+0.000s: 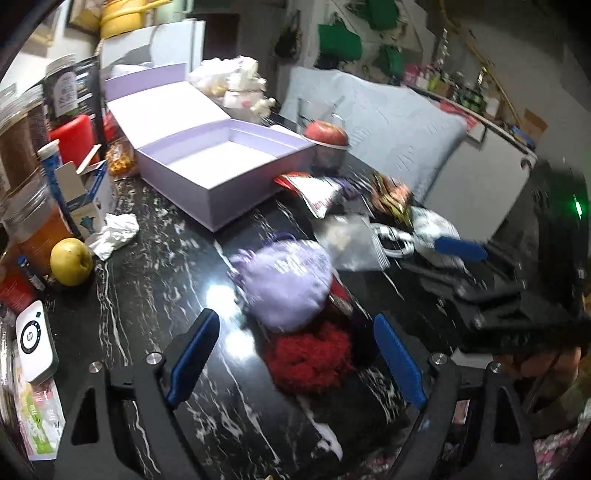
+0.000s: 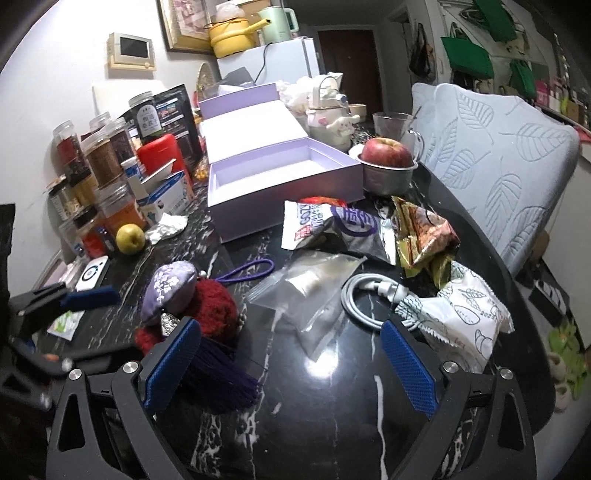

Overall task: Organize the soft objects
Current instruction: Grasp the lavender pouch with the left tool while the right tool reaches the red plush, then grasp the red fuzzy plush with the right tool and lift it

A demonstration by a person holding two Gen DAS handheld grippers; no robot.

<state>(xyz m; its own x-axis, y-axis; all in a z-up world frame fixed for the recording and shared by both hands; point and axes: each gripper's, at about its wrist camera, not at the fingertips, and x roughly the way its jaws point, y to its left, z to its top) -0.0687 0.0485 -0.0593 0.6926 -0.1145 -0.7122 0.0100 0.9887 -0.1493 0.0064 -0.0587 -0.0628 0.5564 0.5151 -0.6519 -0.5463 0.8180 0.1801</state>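
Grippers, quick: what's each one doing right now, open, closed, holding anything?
Left gripper: open, holding nothing; lavender pouch and red fuzzy item lie ahead between its fingers.
Right gripper: open, empty.

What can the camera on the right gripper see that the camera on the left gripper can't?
Only the right wrist view shows the wall screen, the green kettle and the purple tassel. Only the left wrist view shows the green light on the other gripper. Both show the empty purple box, the red apple, the yellow apple, the purple pouch on the red fluffy thing, and the white cable. The left gripper and right gripper are both open.
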